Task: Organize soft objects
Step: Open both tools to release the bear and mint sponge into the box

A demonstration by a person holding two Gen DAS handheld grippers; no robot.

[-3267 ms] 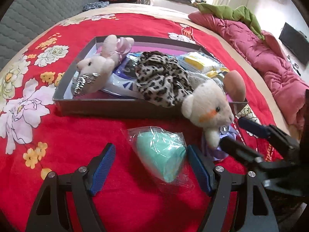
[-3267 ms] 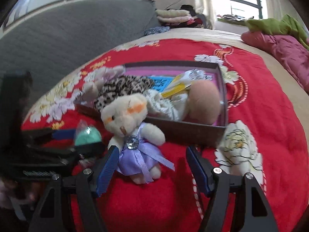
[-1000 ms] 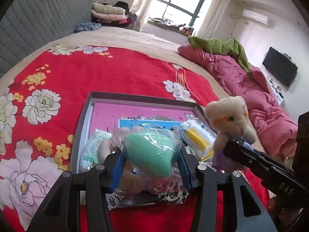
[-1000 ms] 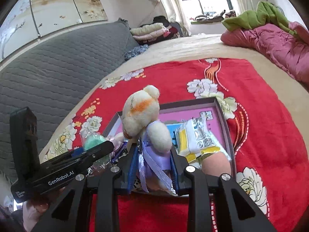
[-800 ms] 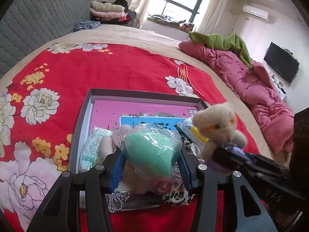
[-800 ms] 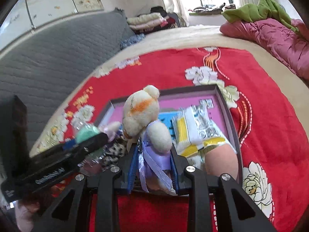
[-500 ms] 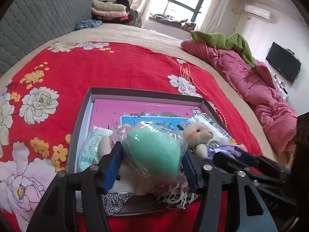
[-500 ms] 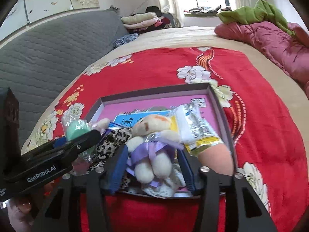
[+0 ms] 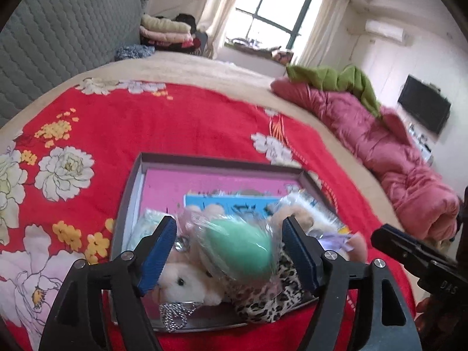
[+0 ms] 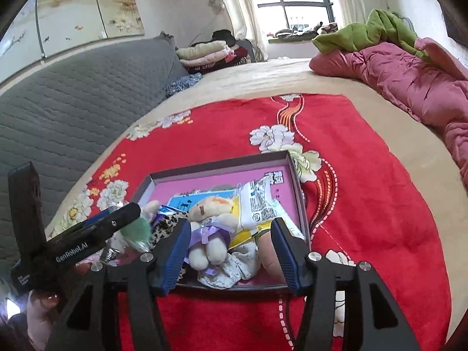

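A grey-rimmed box (image 9: pixel 204 158) with a pink floor lies on the red blanket, filled with soft things. A green sponge in a clear bag (image 9: pixel 242 248) rests on a white plush (image 9: pixel 181 283) and a leopard-print piece (image 9: pixel 263 301). It sits between the blue pads of my left gripper (image 9: pixel 229 253), whose jaws are opening and no longer press it. In the right wrist view a small bear in a purple dress (image 10: pixel 210 222) lies in the box (image 10: pixel 219 163). My right gripper (image 10: pixel 231 251) straddles it, jaws opening, pads clear of it.
A yellow-and-white packet (image 10: pixel 257 204) and a blue card (image 9: pixel 228 201) also lie in the box. The red flowered blanket (image 9: pixel 175 122) spreads all around it. A pink quilt (image 9: pixel 380 146) is bunched at the right, and a grey padded headboard (image 10: pixel 73 102) stands at the left.
Both grippers carried their things over the box and widened. The bear dropped from the right jaws into the box, and the bagged sponge now lies loose on the plush toys.
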